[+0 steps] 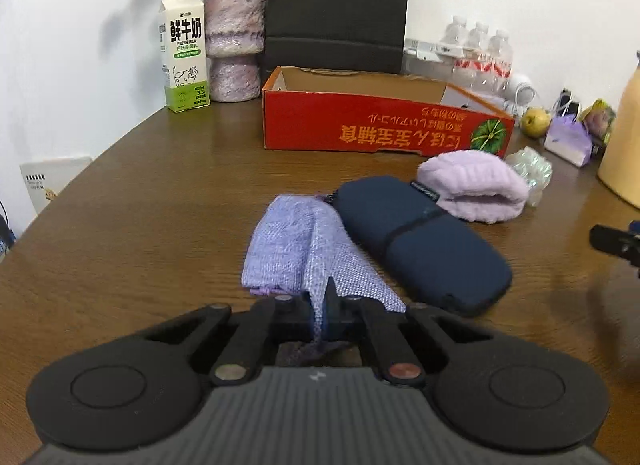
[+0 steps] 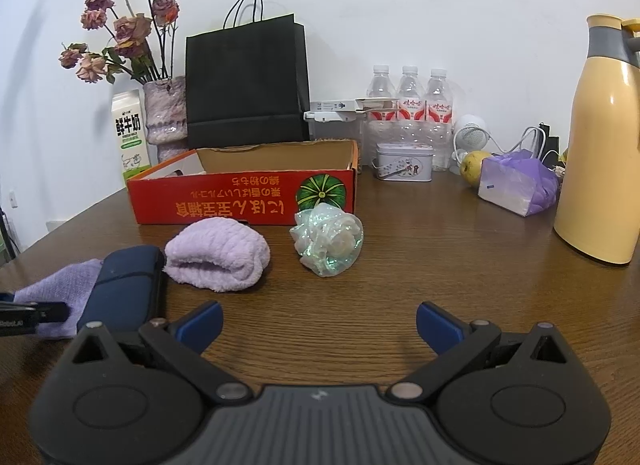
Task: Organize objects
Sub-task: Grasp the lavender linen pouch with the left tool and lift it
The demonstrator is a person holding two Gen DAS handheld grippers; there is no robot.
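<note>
- We count one red cardboard box (image 2: 244,201), open on top.
- We see three water bottles (image 2: 409,105) in a row.
- We count two lilac cloths: a woven one (image 1: 288,245) and a fluffy one (image 2: 218,257).
- We find one navy pouch (image 1: 416,233).
- We see one milk carton (image 1: 184,53), one vase (image 1: 236,41), one black paper bag (image 2: 246,85).
- We count one yellow jug (image 2: 600,153), one small tin (image 2: 404,163), one iridescent wrapper ball (image 2: 328,239).

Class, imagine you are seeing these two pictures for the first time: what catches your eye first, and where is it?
The red cardboard box with upside-down print dominates the middle of the wooden table, open and facing up. In front of it lie a fluffy lilac towel and a shimmering plastic ball. Nearest, the left tongs are shut on a lavender cloth.
</note>
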